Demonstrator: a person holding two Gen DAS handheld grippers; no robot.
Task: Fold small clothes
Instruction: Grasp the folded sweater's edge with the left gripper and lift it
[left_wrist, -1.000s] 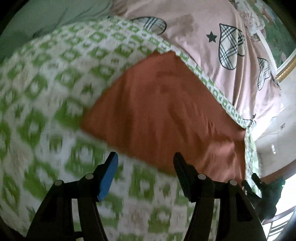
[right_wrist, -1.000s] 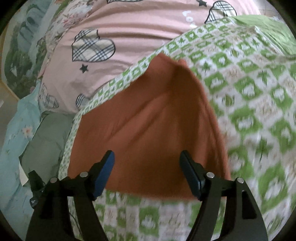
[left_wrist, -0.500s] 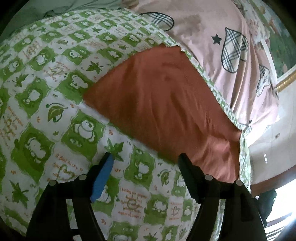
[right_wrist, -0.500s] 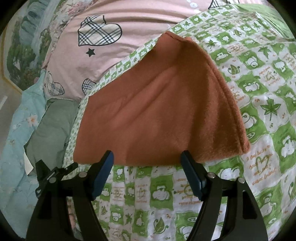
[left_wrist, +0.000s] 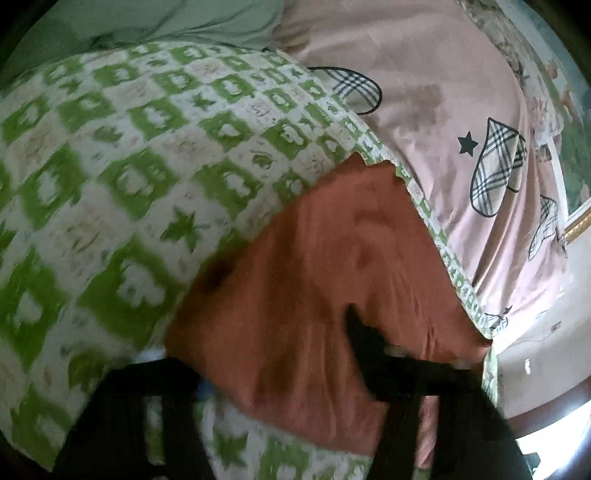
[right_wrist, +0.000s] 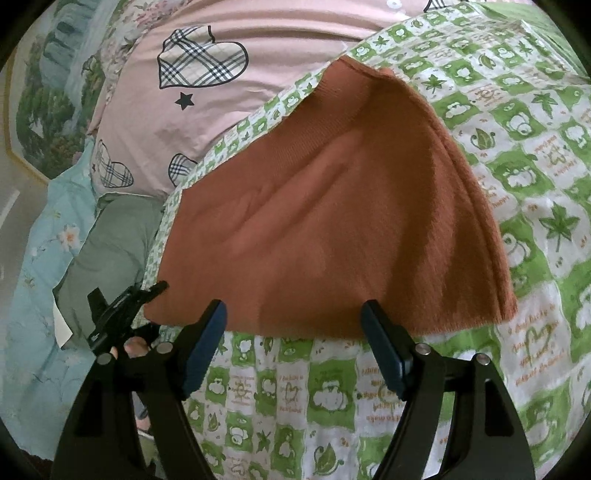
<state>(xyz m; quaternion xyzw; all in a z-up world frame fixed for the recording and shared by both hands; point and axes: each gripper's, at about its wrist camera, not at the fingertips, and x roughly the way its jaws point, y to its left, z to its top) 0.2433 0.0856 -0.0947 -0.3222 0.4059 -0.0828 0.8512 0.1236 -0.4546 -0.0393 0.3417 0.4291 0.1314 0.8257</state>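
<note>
Left wrist view: blurred with motion. Rust-orange garment (left_wrist: 332, 280) spread flat on the green-and-white checked cloth (left_wrist: 122, 177), its far corner near that cloth's edge where the pink heart-print sheet (left_wrist: 443, 110) begins. Left gripper (left_wrist: 280, 365) low over the garment's near edge, jaws just been closing, the garment's corner between them: right finger dark against the orange fabric, left finger at the fabric's border, mostly hidden beneath it. Cannot tell through the blur whether the pads already press the fabric. Grey-green fabric (left_wrist: 166, 22) beyond the checked cloth's far edge.

Right wrist view: sharp. Same rust-orange garment (right_wrist: 332, 206) lying folded on the checked cloth (right_wrist: 517, 147), doubled edge along its right side, near hem straight across. Right gripper (right_wrist: 295, 343) jaws wide apart, poised just above the near hem, nothing clamped; blue pads (right_wrist: 207, 343) facing inward. Left gripper (right_wrist: 122, 314) visible at the garment's near-left corner, fingertips (right_wrist: 135, 347) of the hand behind it. Pink heart-print sheet (right_wrist: 221, 92) beyond the checked cloth, light-blue floral fabric (right_wrist: 55, 240) and grey-green cloth (right_wrist: 110, 240) left of it.
</note>
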